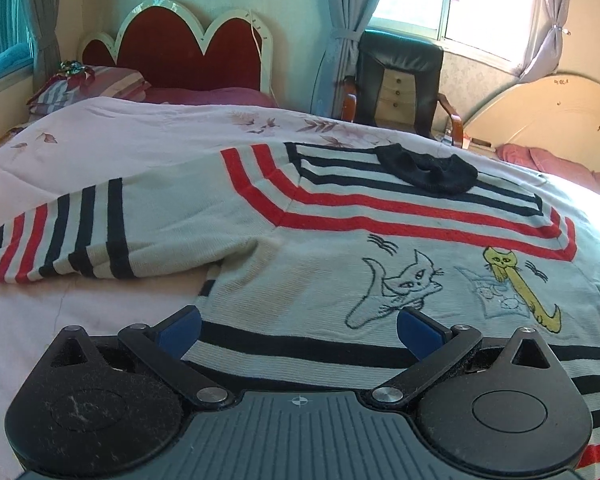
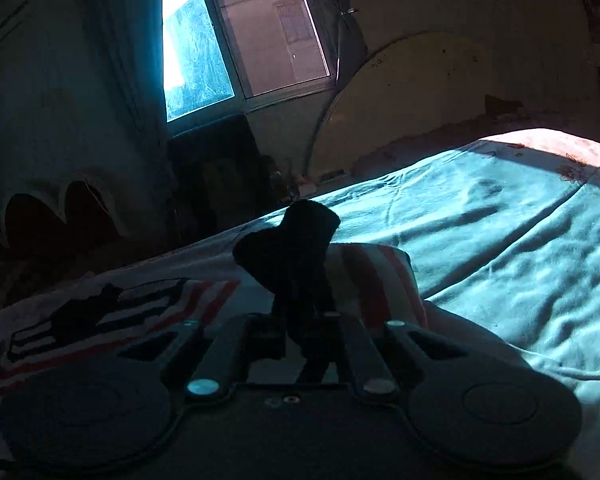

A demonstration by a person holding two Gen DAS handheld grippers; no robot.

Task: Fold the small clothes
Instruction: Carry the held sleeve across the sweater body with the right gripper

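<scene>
- A wide bed point(image 1: 100, 148) under a pale pink quilt with a faint floral print fills both views; a scalloped red headboard with a white rim point(image 1: 172, 48) stands at its far end.
- A small white knitted sweater point(image 1: 300, 272) lies flat on the quilt, front up, banded with red and dark navy stripes across chest, hem and sleeves, with an outlined cat and a yellow cat drawn on the front.
- Its one sleeve point(image 1: 60, 232) stretches out to the left in the left wrist view, cuff resting on the quilt.
- A black leather armchair with wooden armrests point(image 1: 400, 76) stands beyond the bed under the curtained window.
- The sweater's dark navy collar point(image 1: 428, 172) sits at the far end of the garment.
- The left tongs point(image 1: 298, 326) hang over the hem with their blue-padded fingers spread wide apart, nothing between them.
- The right tongs point(image 2: 300, 320) are closed tight on a dark cuff point(image 2: 288, 240) of the other sleeve, lifted off the quilt, with striped fabric bunched just behind it; this view is very dark.
</scene>
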